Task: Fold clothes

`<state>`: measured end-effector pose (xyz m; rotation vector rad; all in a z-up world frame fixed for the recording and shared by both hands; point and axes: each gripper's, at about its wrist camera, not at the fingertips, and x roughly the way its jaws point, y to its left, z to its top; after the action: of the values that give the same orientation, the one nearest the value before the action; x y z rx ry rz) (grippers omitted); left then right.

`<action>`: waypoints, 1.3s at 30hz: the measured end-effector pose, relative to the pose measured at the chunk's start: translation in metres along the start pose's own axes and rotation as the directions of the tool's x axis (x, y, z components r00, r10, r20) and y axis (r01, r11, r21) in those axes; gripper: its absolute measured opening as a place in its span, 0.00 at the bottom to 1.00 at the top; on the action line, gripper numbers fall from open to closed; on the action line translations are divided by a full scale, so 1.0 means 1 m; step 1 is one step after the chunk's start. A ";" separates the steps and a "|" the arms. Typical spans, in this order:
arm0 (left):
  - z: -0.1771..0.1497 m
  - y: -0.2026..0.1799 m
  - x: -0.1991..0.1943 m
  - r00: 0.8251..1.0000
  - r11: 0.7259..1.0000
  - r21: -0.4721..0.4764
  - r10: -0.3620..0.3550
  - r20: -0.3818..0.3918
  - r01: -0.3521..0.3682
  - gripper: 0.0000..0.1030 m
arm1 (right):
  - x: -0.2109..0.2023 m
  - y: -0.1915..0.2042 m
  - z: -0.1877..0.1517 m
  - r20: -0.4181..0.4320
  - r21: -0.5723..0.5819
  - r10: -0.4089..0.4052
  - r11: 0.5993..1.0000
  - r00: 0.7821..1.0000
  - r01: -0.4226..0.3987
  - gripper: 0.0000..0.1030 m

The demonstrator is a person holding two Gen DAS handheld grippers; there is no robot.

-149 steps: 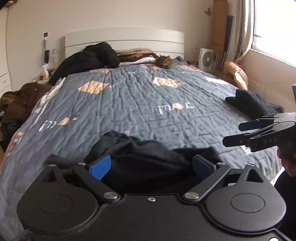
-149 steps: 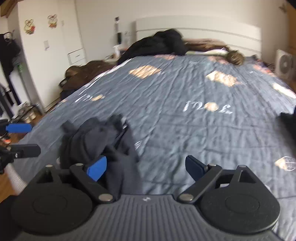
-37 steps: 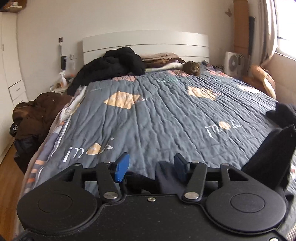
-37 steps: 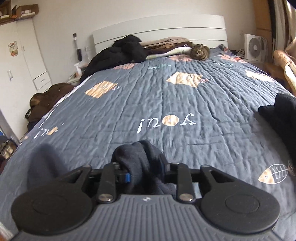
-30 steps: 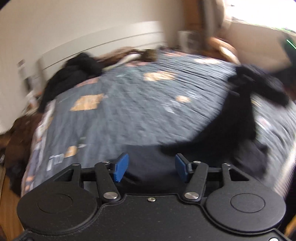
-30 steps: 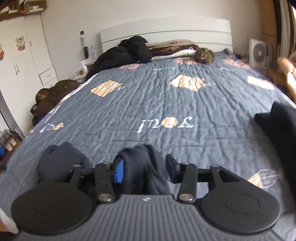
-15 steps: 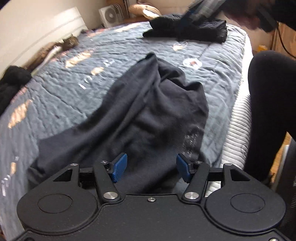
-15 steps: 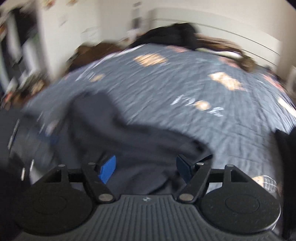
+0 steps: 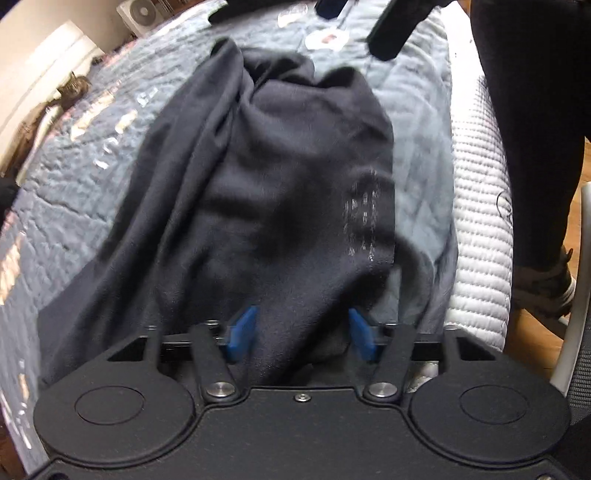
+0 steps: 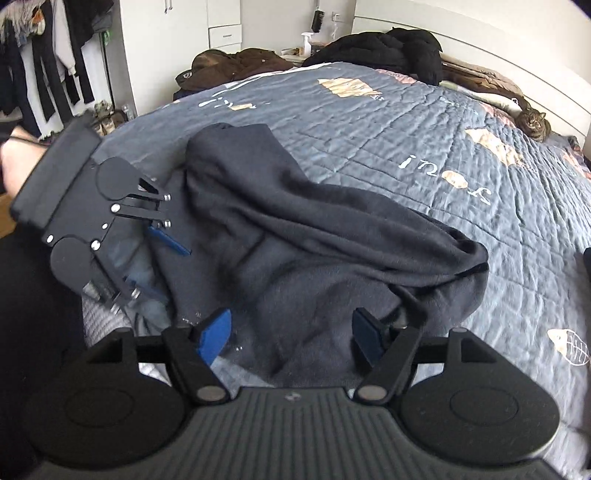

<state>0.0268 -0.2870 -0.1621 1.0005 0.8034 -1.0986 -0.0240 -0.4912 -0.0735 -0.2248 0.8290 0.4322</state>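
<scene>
A dark navy garment [image 9: 280, 177] lies crumpled and partly spread on the grey quilted bed [image 9: 92, 177], near the bed's foot edge. My left gripper [image 9: 303, 332] is open, low over the garment's near end, and fabric lies between its blue pads [image 9: 242, 332] without being pinched. The right wrist view shows the same garment [image 10: 314, 240] with a thick fold running across it. My right gripper [image 10: 290, 338] is open above the garment's near edge. The left gripper [image 10: 110, 221] shows at that garment's left side. The right gripper [image 9: 399, 26] is a blur at the top of the left wrist view.
A cat [image 10: 532, 123] lies by the headboard. A black jacket [image 10: 388, 48] and a brown coat [image 10: 236, 62] sit at the far end of the bed. The person's leg [image 9: 517, 110] stands beside the white mattress edge [image 9: 480, 184]. Clothes hang [image 10: 48, 55] at the left.
Both grippers have let go of the garment, which now lies spread on the bed. The left gripper has dropped closer to it, and the right gripper has swung round over its other end.
</scene>
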 end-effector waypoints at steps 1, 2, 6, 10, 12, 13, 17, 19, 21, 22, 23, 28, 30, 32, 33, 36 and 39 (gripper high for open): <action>-0.001 0.005 -0.002 1.000 1.000 -0.029 -0.011 0.011 0.011 0.04 | 0.000 0.002 -0.002 0.006 -0.012 -0.001 1.000 1.000 0.001 0.70; -0.001 0.011 -0.004 1.000 0.998 -0.060 -0.020 0.024 0.021 0.02 | 0.000 0.004 -0.004 0.013 -0.027 -0.003 1.000 1.000 0.003 0.70; -0.003 0.043 -0.032 0.990 0.973 -0.228 -0.006 0.141 0.039 0.02 | -0.002 0.011 -0.009 0.011 -0.116 -0.016 0.993 1.000 0.017 0.70; -0.003 0.079 -0.063 0.972 0.933 -0.359 0.069 0.225 0.017 0.01 | 0.000 0.018 -0.015 -0.002 -0.222 -0.007 0.975 1.000 0.006 0.70; 0.000 0.084 -0.066 0.970 0.929 -0.370 0.071 0.232 0.020 0.01 | 0.005 0.019 -0.017 -0.008 -0.246 -0.015 0.969 1.000 0.012 0.70; 0.001 0.086 -0.068 0.969 0.927 -0.374 0.071 0.235 0.022 0.01 | 0.008 0.019 -0.017 -0.005 -0.257 -0.023 0.966 1.000 0.021 0.70; 0.007 0.095 -0.074 0.967 0.920 -0.391 0.073 0.246 0.030 0.01 | 0.029 0.014 -0.018 0.013 -0.309 -0.101 0.946 0.995 0.100 0.69; 0.010 0.100 -0.077 0.965 0.916 -0.399 0.073 0.251 0.034 0.01 | 0.040 0.011 -0.020 0.007 -0.337 -0.116 0.935 0.993 0.112 0.69; 0.010 0.100 -0.074 0.965 0.914 -0.404 0.072 0.252 0.037 0.01 | 0.051 0.010 -0.023 -0.005 -0.368 -0.124 0.923 0.992 0.114 0.69; 0.009 0.100 -0.074 0.965 0.914 -0.404 0.071 0.251 0.038 0.01 | 0.056 0.010 -0.024 -0.011 -0.382 -0.126 0.917 0.992 0.112 0.69; 0.008 0.100 -0.073 0.966 0.914 -0.404 0.070 0.250 0.038 0.01 | 0.061 0.010 -0.026 -0.022 -0.392 -0.119 0.915 0.993 0.101 0.68; 0.004 0.101 -0.069 0.970 0.912 -0.409 0.062 0.233 0.040 0.01 | 0.080 0.003 -0.029 -0.058 -0.366 -0.090 0.928 0.994 0.063 0.51; 0.002 0.101 -0.066 0.974 0.914 -0.405 0.060 0.220 0.035 0.02 | 0.079 -0.004 -0.027 -0.035 -0.310 -0.076 0.949 0.996 0.062 0.31; 0.001 0.098 -0.063 0.974 0.920 -0.391 0.083 0.209 0.005 0.03 | 0.077 -0.011 -0.025 -0.011 -0.245 -0.070 0.967 0.997 0.066 0.14; 0.000 0.096 -0.061 0.975 0.926 -0.378 0.094 0.202 -0.011 0.05 | 0.075 -0.015 -0.023 -0.006 -0.213 -0.065 0.975 0.998 0.062 0.11; -0.006 0.083 -0.057 0.974 0.938 -0.338 0.143 0.174 -0.077 0.31 | 0.067 -0.026 -0.018 0.012 -0.138 -0.041 0.990 0.999 0.043 0.09; -0.011 0.067 -0.052 0.976 0.955 -0.288 0.127 0.174 -0.073 0.45 | 0.059 -0.032 -0.013 0.024 -0.093 -0.022 0.995 0.999 0.024 0.09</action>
<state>0.0765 -0.2504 -0.1029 0.6779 0.7202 -0.9458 0.0170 -0.5075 -0.1261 -0.3152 0.7835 0.4517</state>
